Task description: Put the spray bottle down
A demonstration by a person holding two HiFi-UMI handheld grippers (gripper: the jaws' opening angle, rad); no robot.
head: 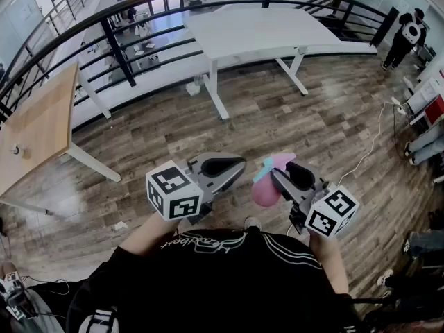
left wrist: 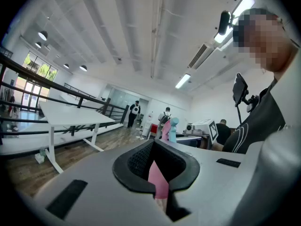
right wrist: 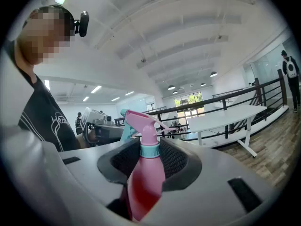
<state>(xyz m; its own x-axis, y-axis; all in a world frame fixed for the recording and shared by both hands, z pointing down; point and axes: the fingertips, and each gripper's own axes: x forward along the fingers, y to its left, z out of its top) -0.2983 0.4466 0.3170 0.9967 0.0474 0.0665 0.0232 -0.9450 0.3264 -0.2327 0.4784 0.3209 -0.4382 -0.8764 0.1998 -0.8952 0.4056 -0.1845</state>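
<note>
Pink spray bottle [right wrist: 143, 173] held, right gripper [head: 281, 175]; floor [head: 291, 123] open.

Grippers: two, the left gripper [head: 232, 166] and the right gripper [head: 279, 175].
Jaws: two on each gripper, four in all.
Marker cubes: two, one marker cube [head: 175, 191] on the left gripper and one [head: 331, 212] on the right.
Spray bottle [head: 265, 191]: one.
Tabletops in the head view: two, one white tabletop [head: 257, 30] and one wooden tabletop [head: 38, 123].
Black railing [head: 119, 50]: one.
Standing person [head: 411, 33] far off in the head view: one.
Standing figures far off in the left gripper view: two [left wrist: 135, 111] [left wrist: 164, 119].
Round ceiling lamps in the left gripper view: four [left wrist: 43, 35] [left wrist: 38, 44] [left wrist: 66, 66] [left wrist: 83, 68].
</note>
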